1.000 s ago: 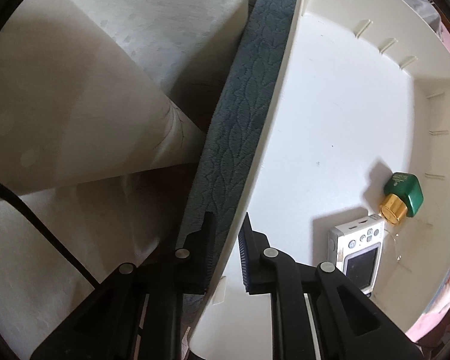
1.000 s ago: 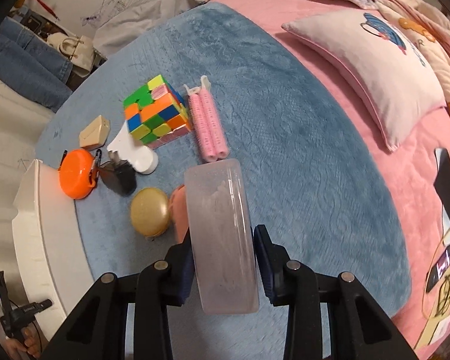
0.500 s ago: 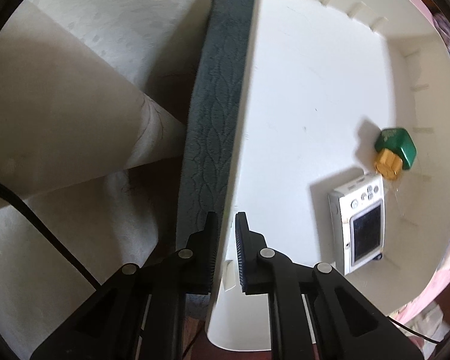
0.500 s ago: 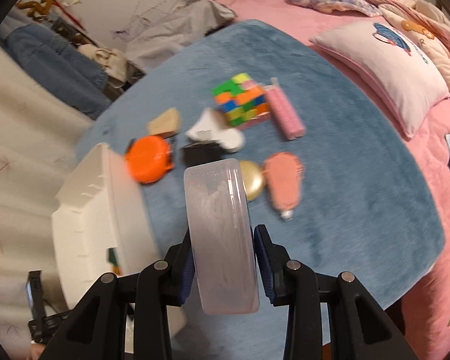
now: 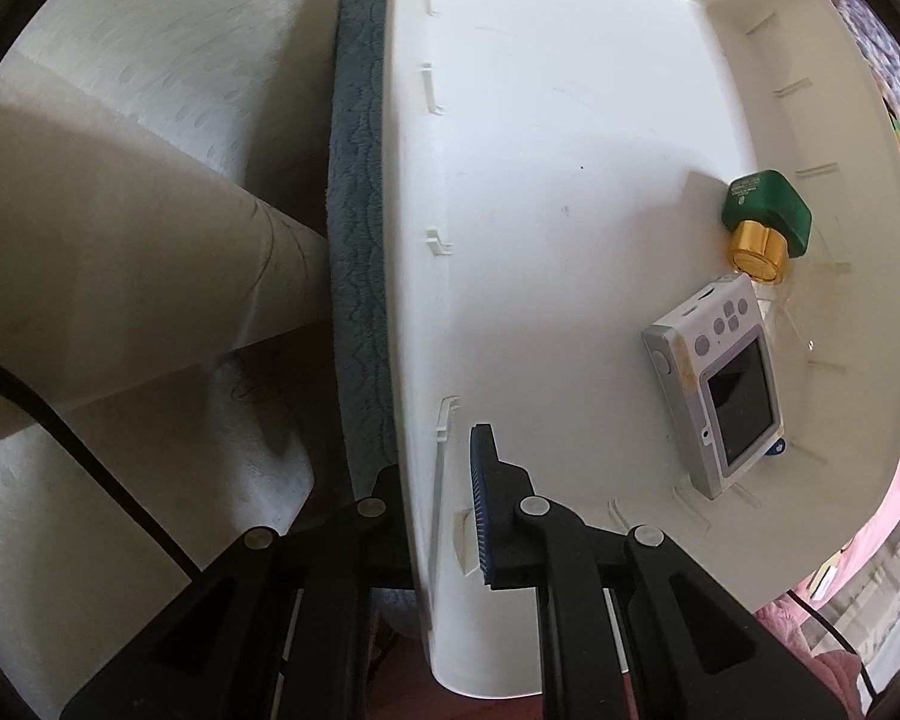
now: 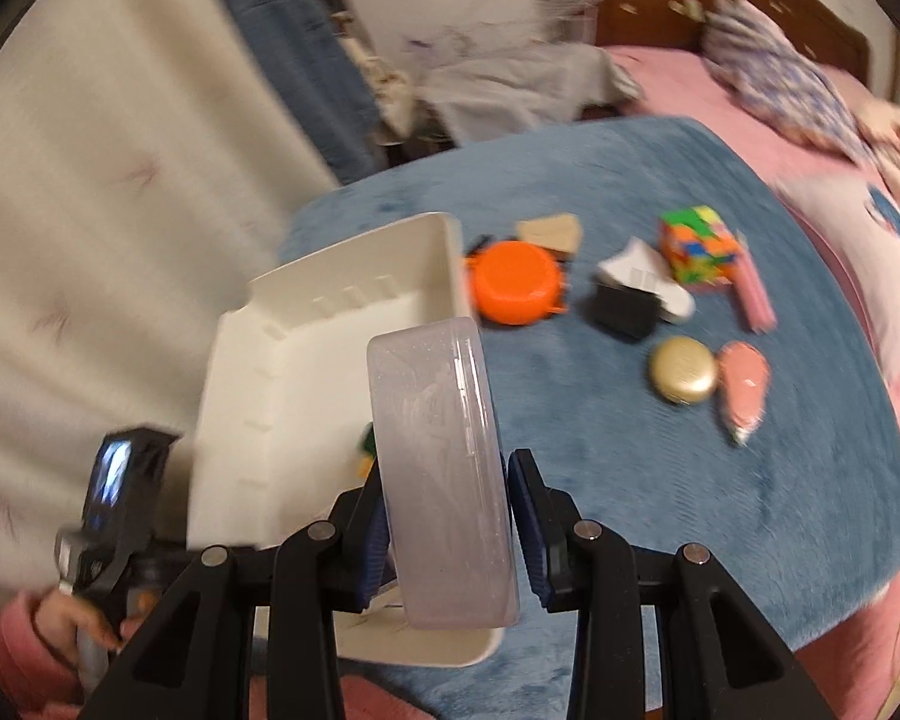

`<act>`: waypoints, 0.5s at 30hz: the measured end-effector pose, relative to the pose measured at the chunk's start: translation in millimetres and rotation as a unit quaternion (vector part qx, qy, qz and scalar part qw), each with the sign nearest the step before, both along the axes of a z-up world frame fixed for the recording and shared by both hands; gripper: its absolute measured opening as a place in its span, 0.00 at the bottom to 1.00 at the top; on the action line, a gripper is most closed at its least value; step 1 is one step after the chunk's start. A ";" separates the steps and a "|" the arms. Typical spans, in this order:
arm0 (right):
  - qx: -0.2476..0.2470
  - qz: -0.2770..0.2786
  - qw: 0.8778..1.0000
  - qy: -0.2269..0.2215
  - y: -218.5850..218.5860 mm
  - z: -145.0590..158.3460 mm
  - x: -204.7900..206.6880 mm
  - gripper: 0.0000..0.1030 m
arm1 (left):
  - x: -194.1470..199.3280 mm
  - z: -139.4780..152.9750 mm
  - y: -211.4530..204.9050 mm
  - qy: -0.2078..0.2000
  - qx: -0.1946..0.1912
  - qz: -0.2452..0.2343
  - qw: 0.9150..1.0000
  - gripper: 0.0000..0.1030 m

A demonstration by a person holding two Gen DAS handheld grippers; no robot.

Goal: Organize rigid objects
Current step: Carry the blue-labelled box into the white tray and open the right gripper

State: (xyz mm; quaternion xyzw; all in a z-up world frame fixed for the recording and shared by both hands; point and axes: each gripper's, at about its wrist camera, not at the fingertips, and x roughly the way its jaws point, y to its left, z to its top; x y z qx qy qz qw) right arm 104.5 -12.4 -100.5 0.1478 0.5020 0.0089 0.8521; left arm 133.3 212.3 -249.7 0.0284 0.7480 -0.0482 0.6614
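A white plastic bin stands on the blue blanket at the bed's edge. My left gripper is shut on the bin's near wall, one finger outside, one inside. In the bin lie a green bottle with a gold cap and a small white camera. My right gripper is shut on a clear plastic case, held on edge above the bin. Several loose items lie on the blanket: an orange round case, a colour cube, a gold compact.
A black box, a white piece, a pink brush, pink rollers and a tan wedge also lie on the blue blanket. Pale curtain hangs left of the bin. A hand in a pink sleeve holds the left gripper.
The right gripper swung left and up with the clear case, from over the loose items to above the bin. The left gripper rolled, so the bin wall now looks upright.
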 end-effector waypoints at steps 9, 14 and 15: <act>-0.033 0.105 0.994 -0.020 56.4 4.5 -0.6 0.37 | -11.3 -14.5 -10.0 -0.002 -0.001 -0.010 1.000 0.12; -0.039 0.121 0.991 -0.035 66.3 5.4 -4.7 0.43 | -14.3 -13.7 -9.0 -0.004 -0.005 -0.009 1.000 0.12; -0.039 0.120 0.991 -0.041 65.5 7.2 -5.1 0.54 | -15.1 -13.5 -8.2 -0.004 -0.005 -0.008 1.000 0.12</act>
